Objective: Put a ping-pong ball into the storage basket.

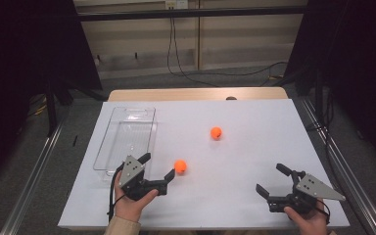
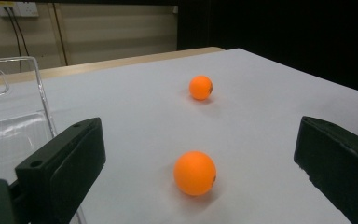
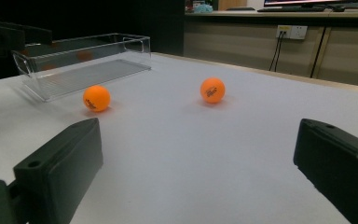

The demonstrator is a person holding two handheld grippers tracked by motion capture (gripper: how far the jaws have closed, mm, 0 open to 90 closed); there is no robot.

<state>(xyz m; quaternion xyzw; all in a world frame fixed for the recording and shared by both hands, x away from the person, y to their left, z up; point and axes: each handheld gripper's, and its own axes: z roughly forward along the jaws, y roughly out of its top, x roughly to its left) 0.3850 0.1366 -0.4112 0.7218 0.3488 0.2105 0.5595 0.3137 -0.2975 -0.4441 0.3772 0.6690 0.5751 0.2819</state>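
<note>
The left gripper (image 1: 157,166) rests low on the white counter (image 1: 235,196) with its fingers (image 2: 63,163) released and spread wide. The near ball (image 1: 180,166) sits on the counter just ahead of them, between the two fingers in the left gripper view (not touching either one). A far ball (image 1: 216,132) lies farther up the counter, well apart from the first. A clear tray (image 1: 108,142) stands on the left side, just beside the left gripper. The right gripper (image 1: 270,180) sits near the counter's front right, fingers released and holding nothing.
</note>
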